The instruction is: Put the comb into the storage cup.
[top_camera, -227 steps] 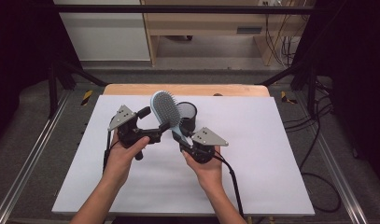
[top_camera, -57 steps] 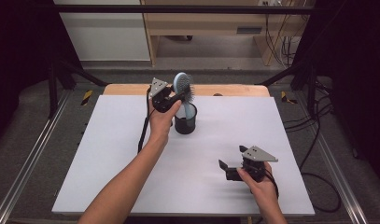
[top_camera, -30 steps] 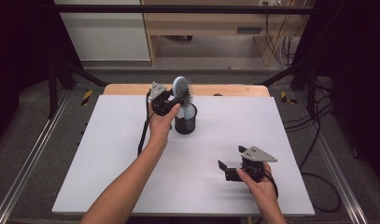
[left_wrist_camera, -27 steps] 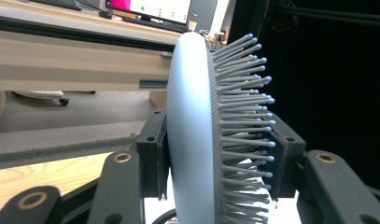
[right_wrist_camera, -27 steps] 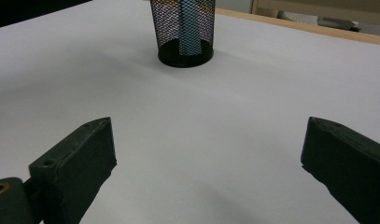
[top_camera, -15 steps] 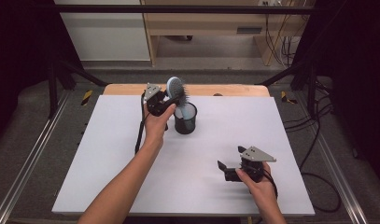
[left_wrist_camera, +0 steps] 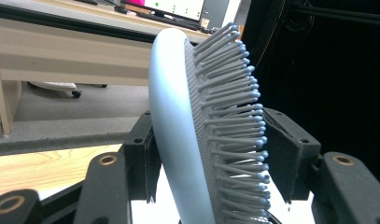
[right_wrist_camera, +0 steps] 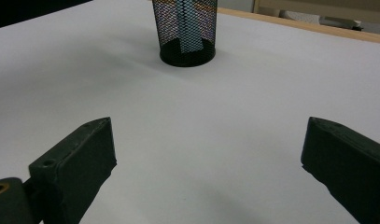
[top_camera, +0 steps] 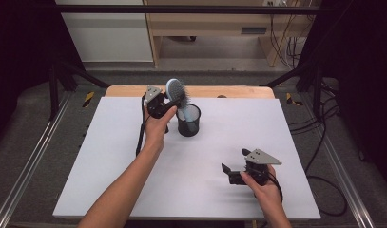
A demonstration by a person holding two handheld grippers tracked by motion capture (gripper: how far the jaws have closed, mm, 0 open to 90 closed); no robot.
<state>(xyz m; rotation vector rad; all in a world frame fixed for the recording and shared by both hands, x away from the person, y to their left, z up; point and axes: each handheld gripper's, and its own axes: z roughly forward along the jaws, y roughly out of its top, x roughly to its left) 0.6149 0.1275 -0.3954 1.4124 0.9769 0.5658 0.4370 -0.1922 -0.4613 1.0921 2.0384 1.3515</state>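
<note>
High view: I sit at a white table, a gripper in each hand. My left gripper is reached out to the far side of the table, at the head of a pale blue hairbrush. The brush stands handle-down in a black mesh cup and leans out over the cup's rim toward my left gripper. Beyond the cup, the table's far wooden edge shows.

Left gripper view: the brush head rises between my two black jaws, its smooth back toward one jaw and its bristles toward the other. My jaws have just been opening. They now stand apart around the head; the bristle tips sit at or very near one pad, while a narrow gap shows at the back, so I am not pressing on the brush.

My right gripper rests low over the near right part of the table, well apart from the cup. Its jaws are spread wide with nothing between them.

Right gripper view: bare white table lies between my two jaws, and farther off stands the mesh cup, the blue handle showing through its wire wall.
</note>
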